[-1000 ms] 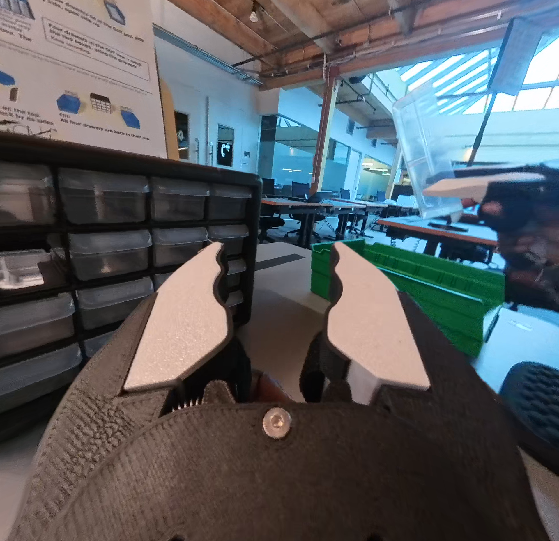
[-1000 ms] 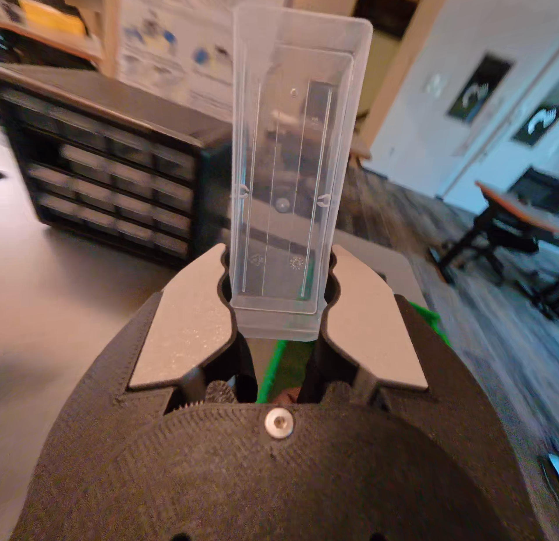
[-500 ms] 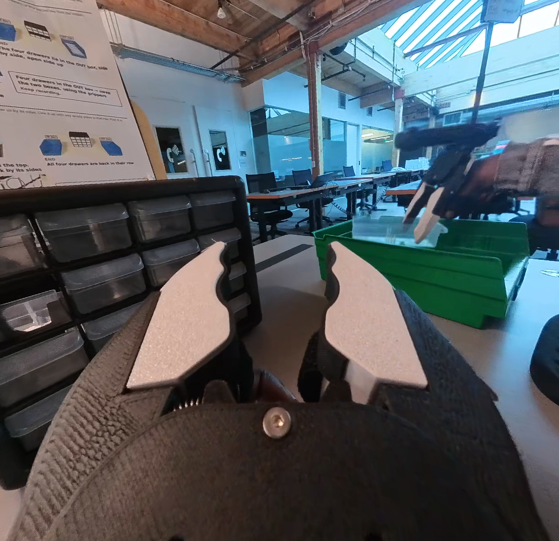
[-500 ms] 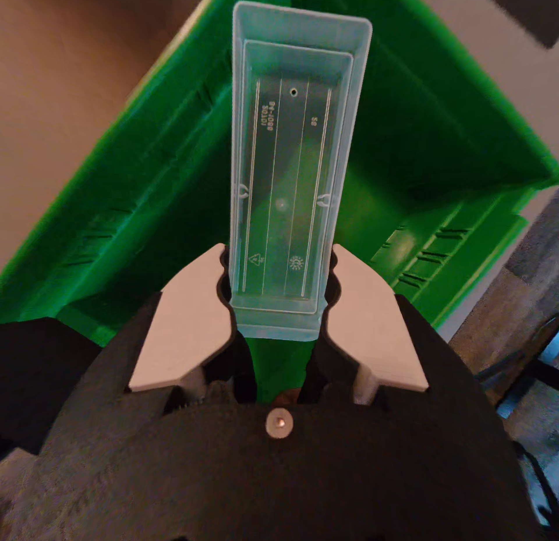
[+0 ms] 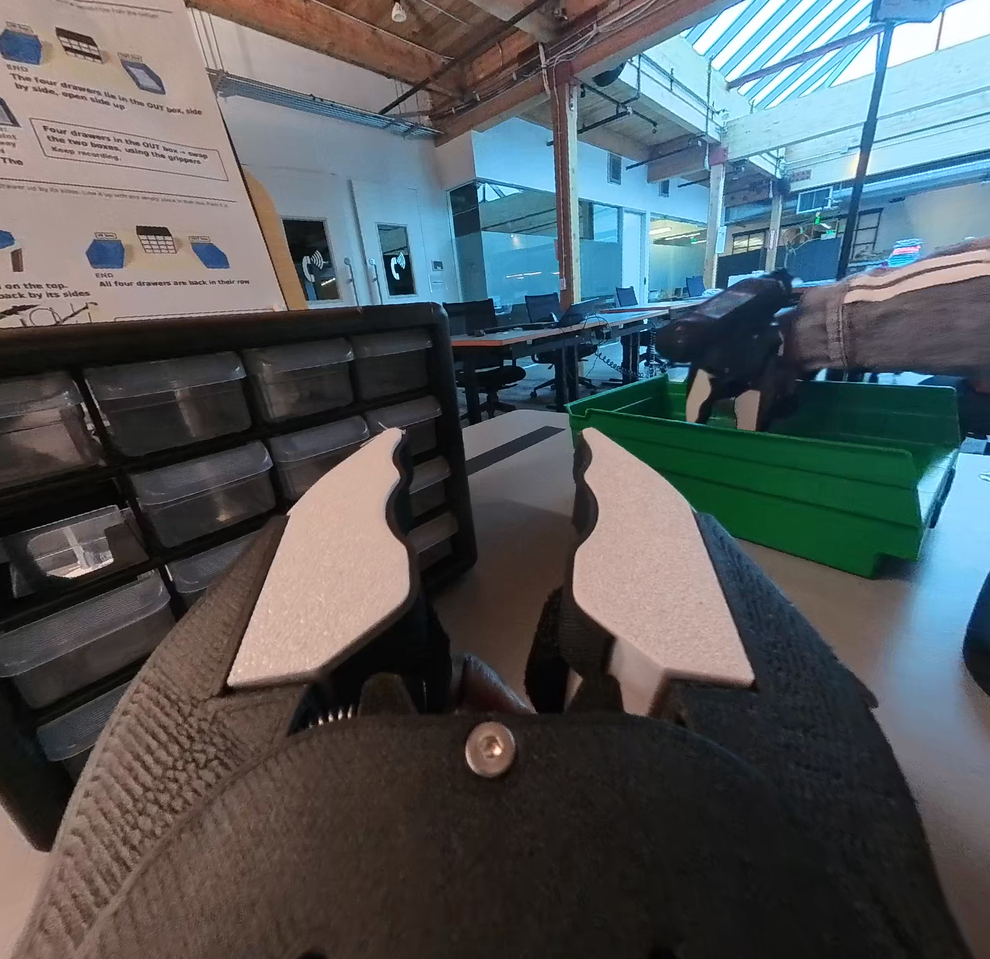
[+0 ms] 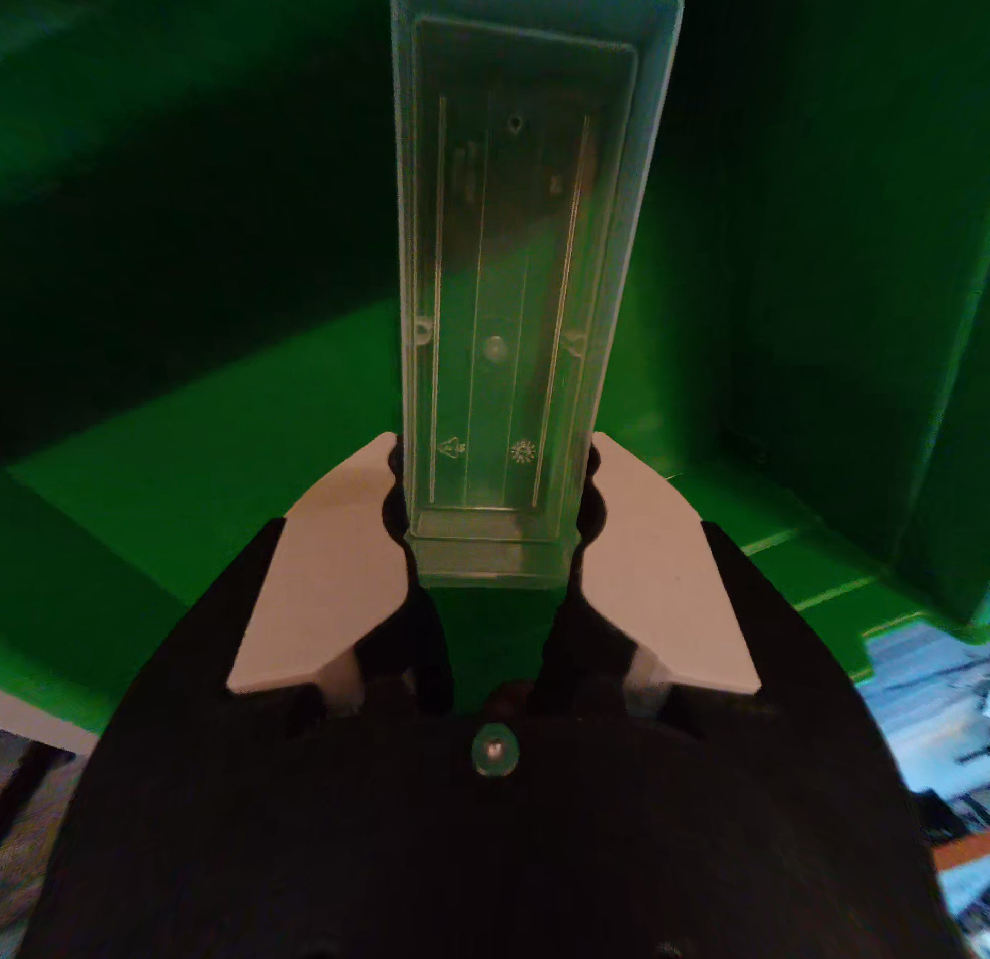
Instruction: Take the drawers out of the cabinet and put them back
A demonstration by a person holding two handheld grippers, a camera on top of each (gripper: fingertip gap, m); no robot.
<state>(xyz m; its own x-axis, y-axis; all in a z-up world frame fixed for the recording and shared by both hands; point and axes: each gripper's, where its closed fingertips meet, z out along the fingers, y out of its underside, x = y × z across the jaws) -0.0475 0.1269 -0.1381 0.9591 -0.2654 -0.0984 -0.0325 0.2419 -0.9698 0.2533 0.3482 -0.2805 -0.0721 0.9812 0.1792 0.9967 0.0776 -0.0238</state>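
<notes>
My right gripper (image 6: 493, 445) is shut on a clear plastic drawer (image 6: 519, 268), gripping its near end by the sides. The drawer reaches down inside the green bin (image 6: 214, 451), close to its floor. In the left wrist view the right gripper (image 5: 723, 416) dips into the green bin (image 5: 777, 483), and the drawer is hidden behind the bin wall. My left gripper (image 5: 490, 440) is open and empty, held low in front of the black cabinet (image 5: 225, 451), which has several clear drawers and an empty slot (image 5: 75, 550) at the left.
A white instruction poster (image 5: 107, 145) stands behind the cabinet. The grey table (image 5: 514, 504) runs between cabinet and bin. A person's grey sleeve (image 5: 900, 317) reaches over the bin. A dark round object (image 5: 977, 638) sits at the right edge. Desks and chairs fill the room behind.
My right gripper swung the clear drawer from in front of the cabinet over to the green bin and lowered it inside. My left gripper stayed open, and its view shifted slightly right.
</notes>
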